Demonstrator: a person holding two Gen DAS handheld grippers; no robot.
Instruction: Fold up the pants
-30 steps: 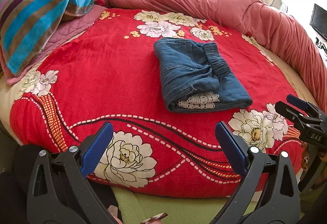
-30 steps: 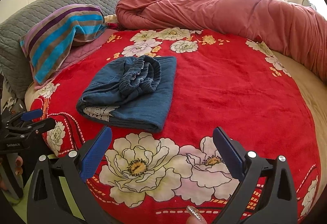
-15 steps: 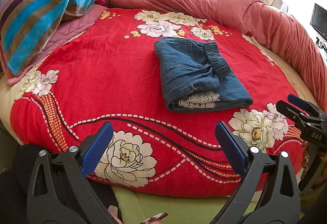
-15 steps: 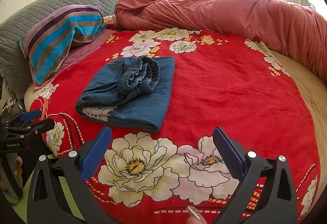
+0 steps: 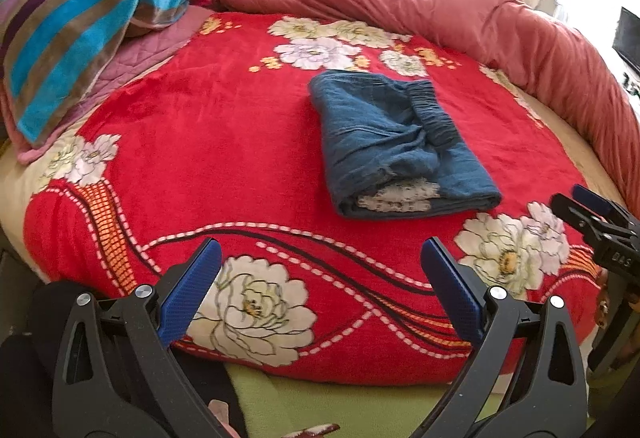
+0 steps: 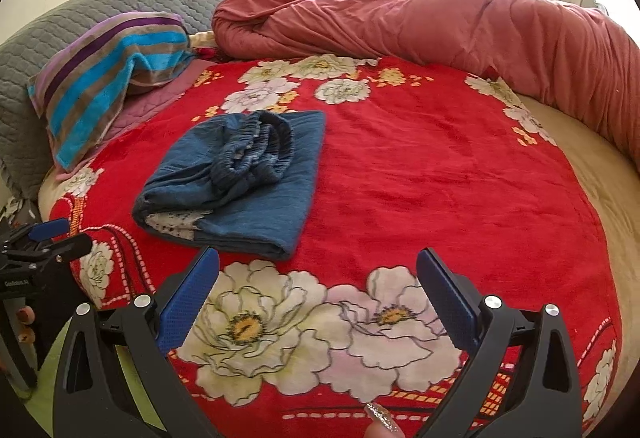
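Blue denim pants lie folded into a compact rectangle on the red floral blanket, elastic waistband on top and white lining showing at the near end. My left gripper is open and empty, held back over the blanket's near edge, well short of the pants. Open and empty too, my right gripper hovers over white flowers just in front of the pants' near corner. Each gripper appears at the side of the other's view: the right gripper, the left gripper.
A rolled pink-red duvet runs along the far and right side of the round bed. A striped towel over a pillow lies at the left, before a grey quilted headboard. A fingertip shows at the bottom.
Both grippers have drifted slightly; the pants sit a little differently in each view. Nothing was gripped or released, and the pants stay folded.
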